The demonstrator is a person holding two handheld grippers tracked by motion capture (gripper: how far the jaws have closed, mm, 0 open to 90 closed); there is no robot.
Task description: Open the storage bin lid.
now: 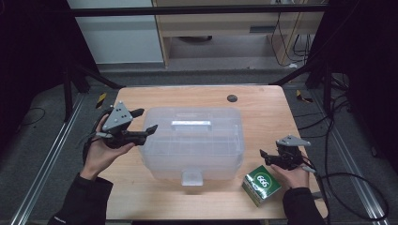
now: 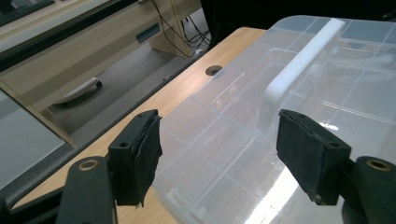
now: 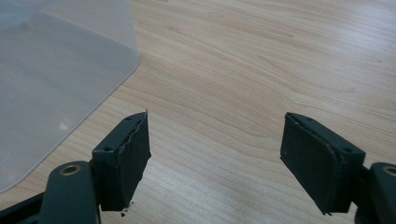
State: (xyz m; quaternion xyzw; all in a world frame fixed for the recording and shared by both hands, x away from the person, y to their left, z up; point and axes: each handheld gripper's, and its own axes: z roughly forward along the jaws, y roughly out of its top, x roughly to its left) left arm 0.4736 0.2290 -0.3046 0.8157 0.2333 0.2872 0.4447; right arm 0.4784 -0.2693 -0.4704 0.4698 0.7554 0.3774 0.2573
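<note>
A clear plastic storage box (image 1: 195, 145) with a white handle (image 1: 191, 123) on its lid stands mid-table. My left gripper (image 1: 148, 119) hovers at the box's left end, jaws open and pointing at it. In the left gripper view the open left gripper (image 2: 217, 154) frames the lid (image 2: 327, 93) and handle (image 2: 299, 70), with nothing between the pads. My right gripper (image 1: 264, 157) is held right of the box, open and empty. In the right gripper view the right gripper (image 3: 217, 158) looks down on bare wood (image 3: 261, 60), with the box's corner (image 3: 56, 79) at the left.
A green carton (image 1: 261, 184) marked 666 lies at the front right, just below my right hand. A dark round hole (image 1: 232, 98) sits in the tabletop behind the box. A white latch (image 1: 192, 177) juts from the box's front. Cables trail off the right edge.
</note>
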